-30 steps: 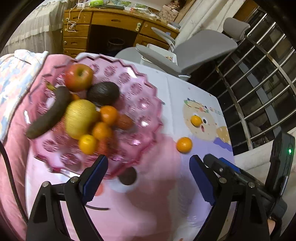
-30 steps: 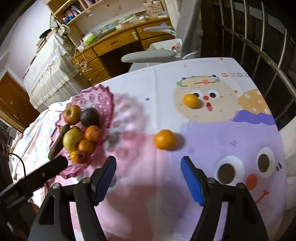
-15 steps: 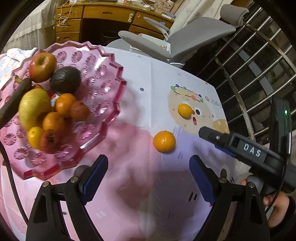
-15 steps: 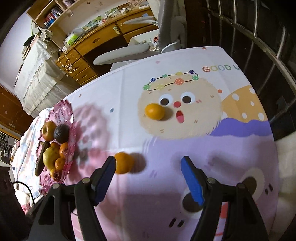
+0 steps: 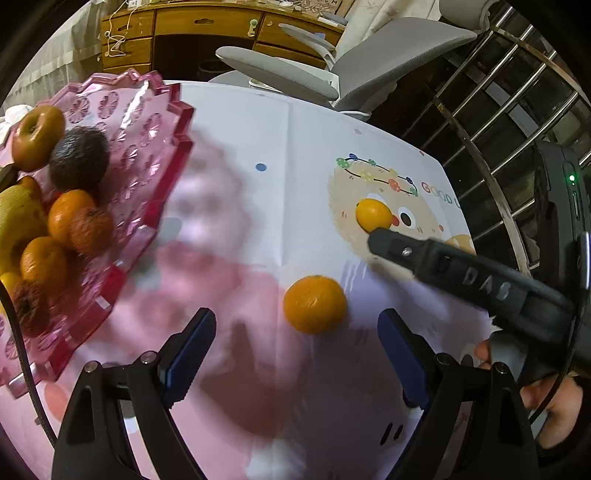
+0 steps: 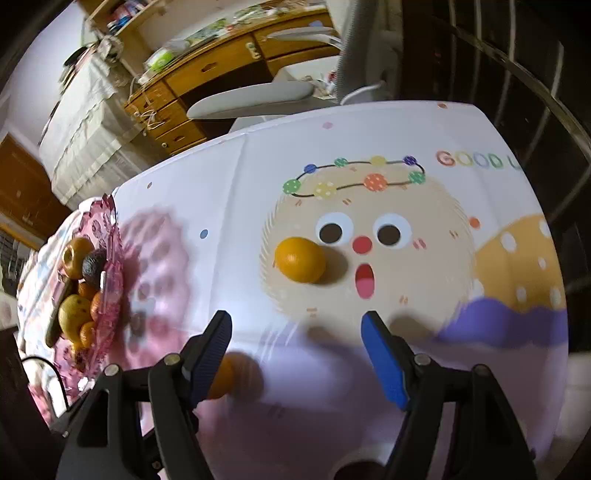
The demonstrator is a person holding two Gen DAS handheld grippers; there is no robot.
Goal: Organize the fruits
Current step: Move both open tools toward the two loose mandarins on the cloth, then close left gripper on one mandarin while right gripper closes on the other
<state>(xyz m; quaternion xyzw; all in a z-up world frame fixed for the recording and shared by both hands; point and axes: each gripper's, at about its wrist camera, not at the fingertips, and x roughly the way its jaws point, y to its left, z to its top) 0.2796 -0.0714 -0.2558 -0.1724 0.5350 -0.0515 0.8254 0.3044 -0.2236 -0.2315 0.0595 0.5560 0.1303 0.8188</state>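
Note:
Two loose oranges lie on the cartoon tablecloth. The near orange sits just ahead of my open, empty left gripper; in the right wrist view it is half hidden behind my left finger. The far orange lies on the printed face, ahead of my open, empty right gripper, whose finger shows in the left wrist view just short of that orange. A pink glass fruit bowl at the left holds an apple, an avocado and several oranges.
A grey office chair stands past the table's far edge, with a wooden desk behind it. A metal railing runs along the right. The bowl's rim juts toward the table's middle.
Both grippers moved forward and right, away from the bowl. The near orange is now between my left fingers' line, and the far orange looms larger before my right gripper. Both stay open.

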